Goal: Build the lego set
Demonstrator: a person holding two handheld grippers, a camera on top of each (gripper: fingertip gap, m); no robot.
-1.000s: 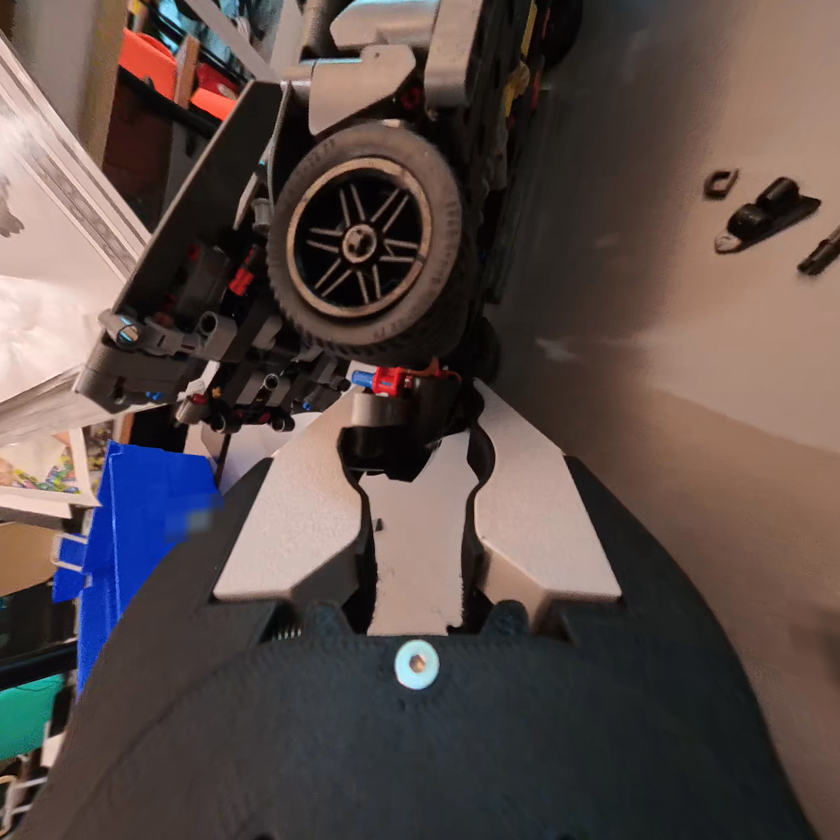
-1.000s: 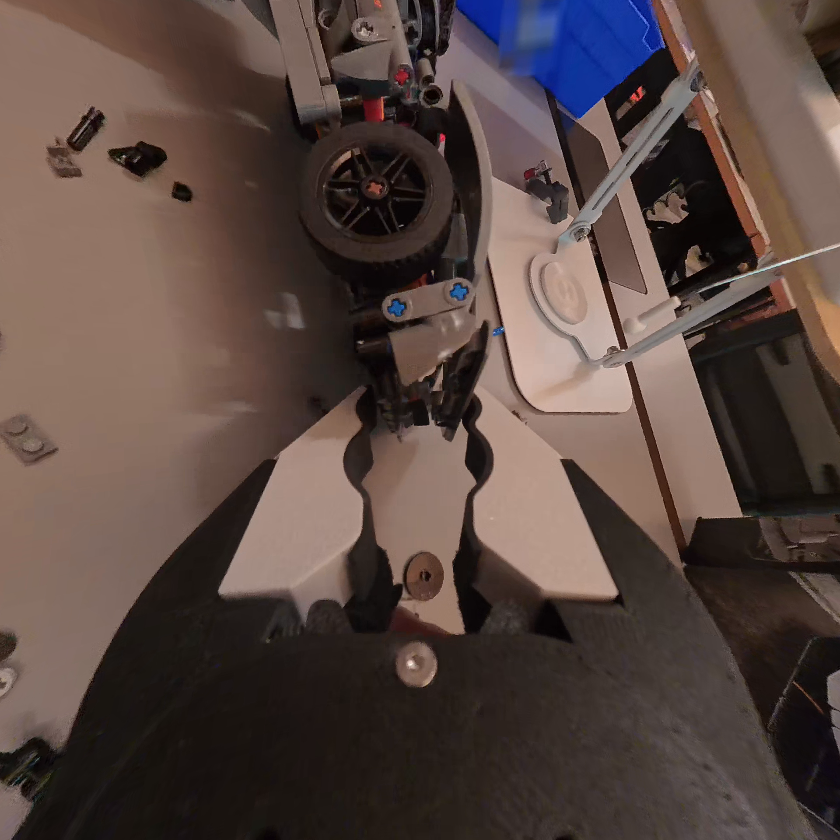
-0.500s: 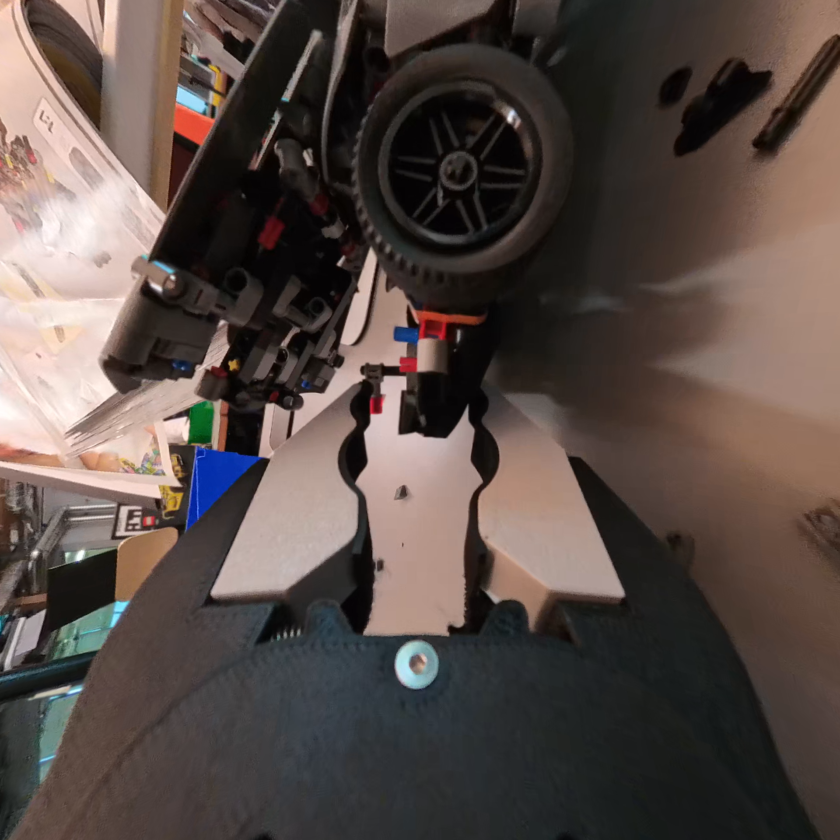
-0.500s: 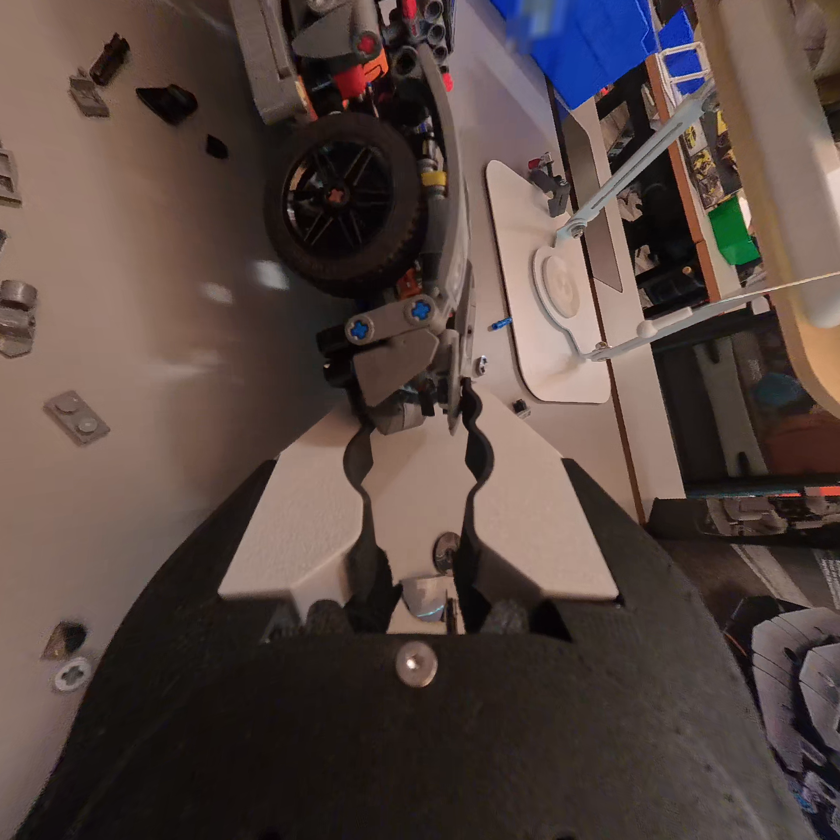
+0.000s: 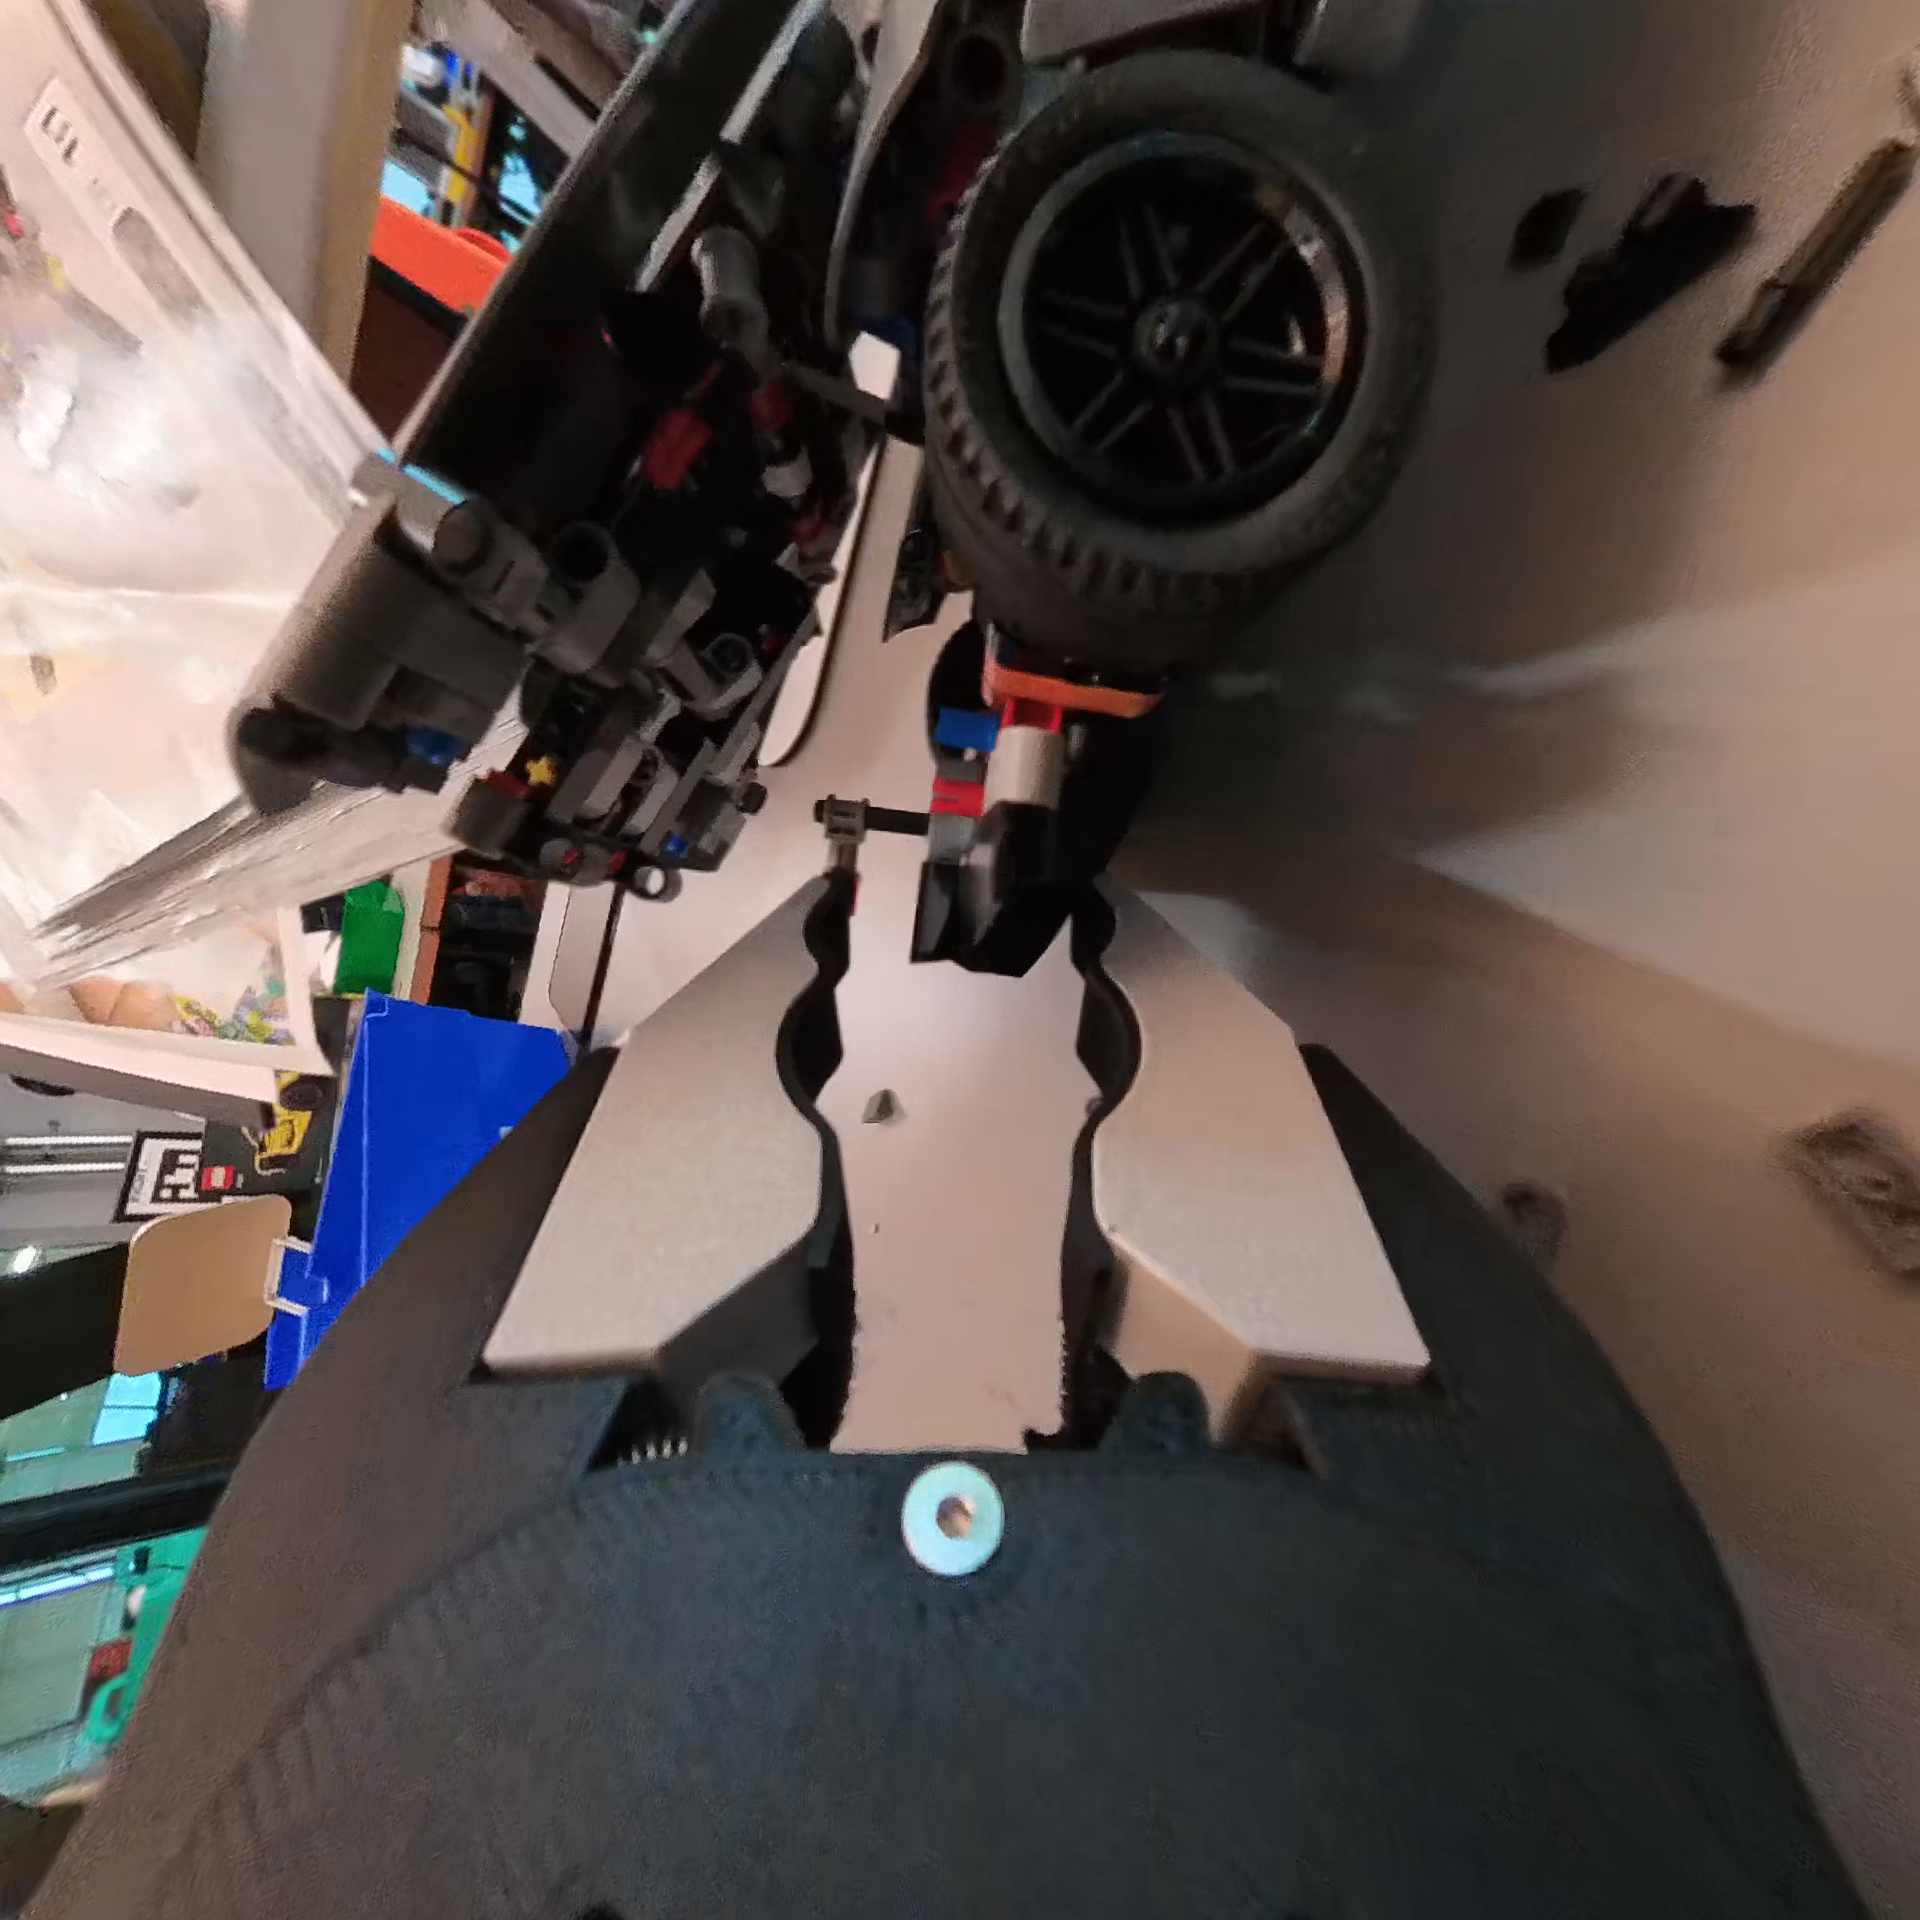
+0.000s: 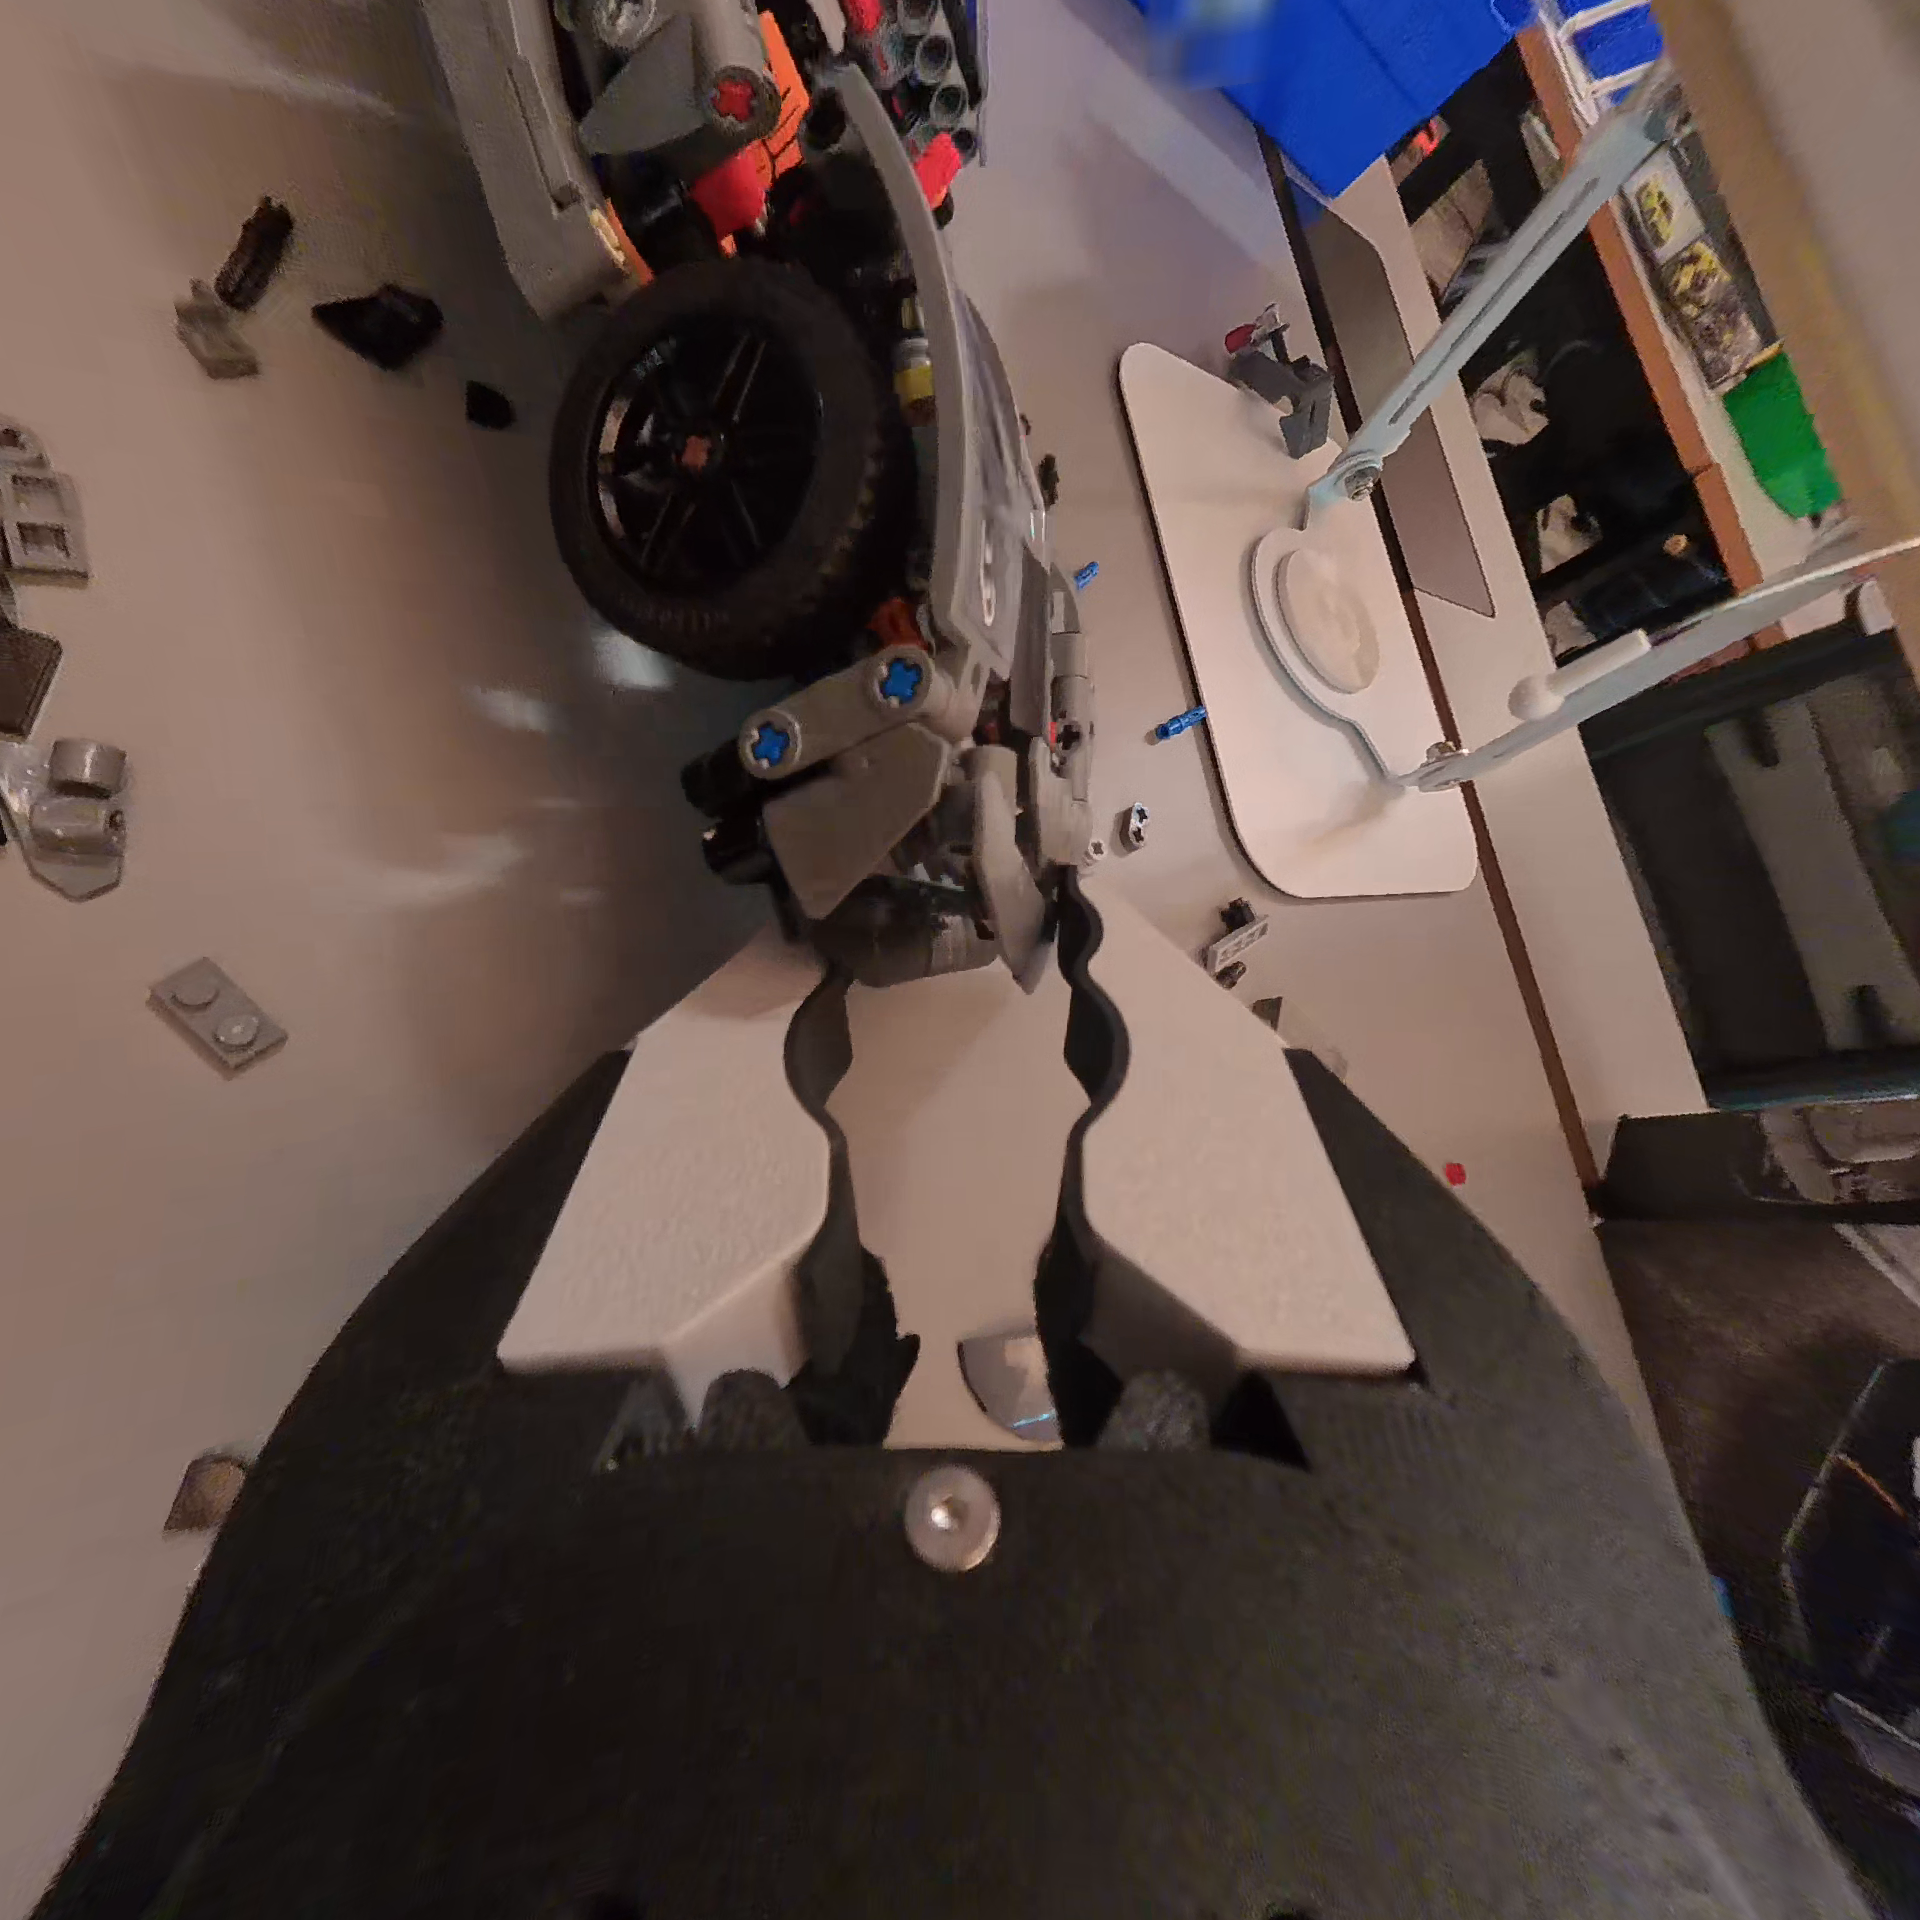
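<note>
A partly built grey and black lego car [image 5: 582,582] with a black spoked wheel [image 5: 1174,332] is held tilted above the white table. My left gripper [image 5: 961,904] is shut on the car's black end piece [image 5: 987,894], below an orange and red part. A thin black axle [image 5: 883,816] sticks out beside the left finger. In the right wrist view, the car [image 6: 717,468] shows its other wheel. My right gripper [image 6: 951,935] is shut on the grey panel end [image 6: 862,810], near a beam with two blue pins [image 6: 831,717].
Loose black pieces [image 5: 1631,270] and a grey piece [image 5: 1860,1174] lie on the table. Grey plates [image 6: 218,1018] and black bits [image 6: 379,322] lie left of the car. A white stand base [image 6: 1299,623], blue bin [image 5: 416,1122] and instruction booklet [image 5: 125,520] are nearby.
The car has swung and tilted between both grippers. Its wheel moved up and right in the left view and left in the right view. Both grippers kept their hold.
</note>
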